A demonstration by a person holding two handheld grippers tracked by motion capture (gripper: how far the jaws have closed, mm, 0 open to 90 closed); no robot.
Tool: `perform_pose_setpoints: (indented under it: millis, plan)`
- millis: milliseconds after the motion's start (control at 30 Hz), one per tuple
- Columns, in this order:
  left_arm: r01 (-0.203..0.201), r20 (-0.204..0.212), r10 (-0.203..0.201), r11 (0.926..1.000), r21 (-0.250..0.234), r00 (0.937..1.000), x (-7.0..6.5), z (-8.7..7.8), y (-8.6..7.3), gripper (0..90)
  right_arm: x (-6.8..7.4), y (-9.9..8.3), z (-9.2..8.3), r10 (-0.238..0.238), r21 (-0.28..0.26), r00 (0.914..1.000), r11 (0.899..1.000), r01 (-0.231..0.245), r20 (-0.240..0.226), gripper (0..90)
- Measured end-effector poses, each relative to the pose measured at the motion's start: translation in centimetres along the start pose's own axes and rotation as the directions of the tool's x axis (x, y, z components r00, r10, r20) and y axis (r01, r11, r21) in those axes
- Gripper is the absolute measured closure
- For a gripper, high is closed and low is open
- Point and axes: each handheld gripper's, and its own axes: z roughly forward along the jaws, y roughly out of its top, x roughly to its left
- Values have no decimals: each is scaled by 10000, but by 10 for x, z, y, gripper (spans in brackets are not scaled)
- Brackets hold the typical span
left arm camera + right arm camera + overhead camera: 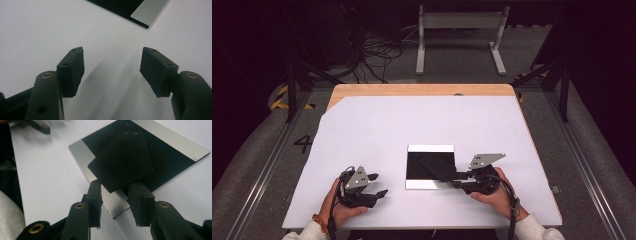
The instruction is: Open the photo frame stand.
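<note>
A square plate (429,149), black with a silver strip along two opposite edges, lies flat on the white mat. On it rests a flat black piece (438,165), turned at an angle, with one corner reaching over the near silver strip. In the right gripper view that piece (122,157) has its near corner between the jaws of my right gripper (115,184); the pads stand beside its edges and I see no squeeze. My right gripper (456,179) sits at the plate's near right corner. My left gripper (378,184) rests open to the plate's left, its jaws (112,53) holding nothing.
The white mat (377,130) covers a wooden table whose far edge (422,90) shows bare. Past it stand a white frame (459,22) and loose cables (377,50) on the floor. The plate's corner (150,10) is ahead of the left gripper.
</note>
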Motion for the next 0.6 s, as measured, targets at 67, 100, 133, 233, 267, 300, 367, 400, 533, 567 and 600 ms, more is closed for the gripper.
perform_pose_setpoints:
  millis: [67,100,133,233,267,300,367,400,533,567,600]
  plan:
    - [13,-16,-13,10000,-4,10000,0,0,0,365,-2,0,0,218,-149,9997,9996,-220,-138,609]
    - [20,-26,-20,10000,-2,10000,0,0,0,364,-3,0,0,354,-168,9992,9992,-357,-170,594]
    - [20,-26,-20,10000,-2,10000,0,0,0,361,-3,0,0,354,-168,9992,9992,-357,-170,594]
    - [17,-24,-17,10000,12,10000,0,0,0,358,-6,-1,0,621,-181,9976,9979,-627,-303,554]
    - [16,-23,-16,10000,30,10000,0,0,0,357,-6,-1,1,613,-247,9976,9978,-621,-326,531]
    - [11,-24,-11,10000,52,10000,0,1,0,356,-6,0,0,574,-242,9977,9980,-583,-363,514]
    - [-12,-29,13,10000,75,10000,0,1,0,355,-4,1,-1,529,-401,9980,9977,-543,-356,509]
    - [-60,-44,61,9999,91,10000,0,1,0,355,-4,1,-1,529,-401,9980,9977,-543,-356,509]
    - [-33,-51,33,10000,53,10000,-1,1,0,352,-6,2,0,646,-491,9973,9966,-663,-356,496]
    - [-47,-62,47,10000,49,10000,-1,0,0,351,-6,2,0,668,-527,9971,9962,-687,-367,493]
    - [-45,-40,45,10000,42,10000,-1,0,1,350,-6,3,0,674,-599,9970,9958,-696,-379,489]
